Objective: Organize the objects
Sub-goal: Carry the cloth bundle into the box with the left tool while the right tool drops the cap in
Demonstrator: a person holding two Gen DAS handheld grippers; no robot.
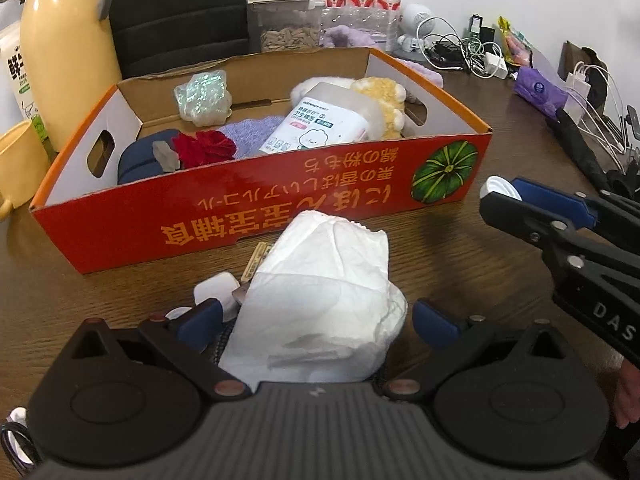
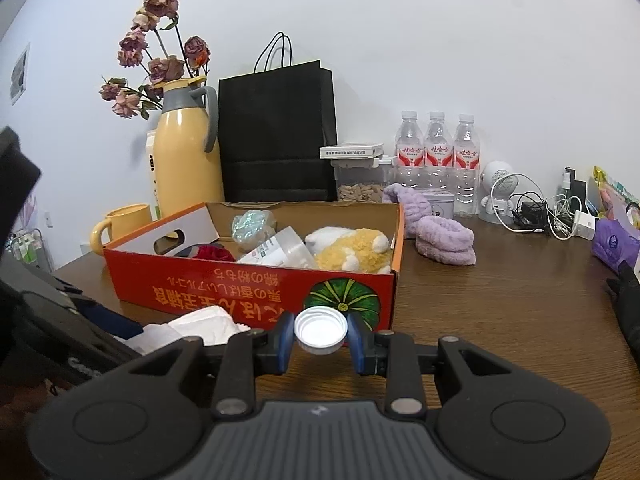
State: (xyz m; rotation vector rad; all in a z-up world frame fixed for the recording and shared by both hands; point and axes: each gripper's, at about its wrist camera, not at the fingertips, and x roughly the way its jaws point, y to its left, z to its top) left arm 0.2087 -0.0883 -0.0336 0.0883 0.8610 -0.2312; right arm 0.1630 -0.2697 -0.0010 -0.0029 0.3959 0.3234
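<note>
White crumpled tissue (image 1: pixel 320 300) fills the lower centre of the left wrist view, lying between the blue pads of our left gripper (image 1: pixel 316 320). The fingers stand spread on either side of it; whether the pads actually press the paper we cannot tell, since the tissue hides the contact.

In the right wrist view, our right gripper (image 2: pixel 321 334) sits at lower centre with its pads pinched on a white bottle cap (image 2: pixel 321 330), open side facing the camera. The same cap shows at the right edge of the left wrist view.

Beyond both grippers, in the middle of each frame, stands the orange cardboard box (image 1: pixel 256 208) on the brown wooden table (image 2: pixel 500 300). Inside it we see a yellow and white plush toy (image 2: pixel 352 254), a cotton pad pack (image 1: pixel 316 128), a red fabric flower (image 1: pixel 204 148), a lilac cloth (image 1: pixel 252 132) and an iridescent wrapped bundle (image 1: pixel 204 96).

Behind the box, at upper left of the right wrist view, a yellow thermos jug (image 2: pixel 186 148) holds dried roses (image 2: pixel 160 44), beside a black paper bag (image 2: pixel 276 132). Three water bottles (image 2: pixel 438 152) stand right of centre.
</note>
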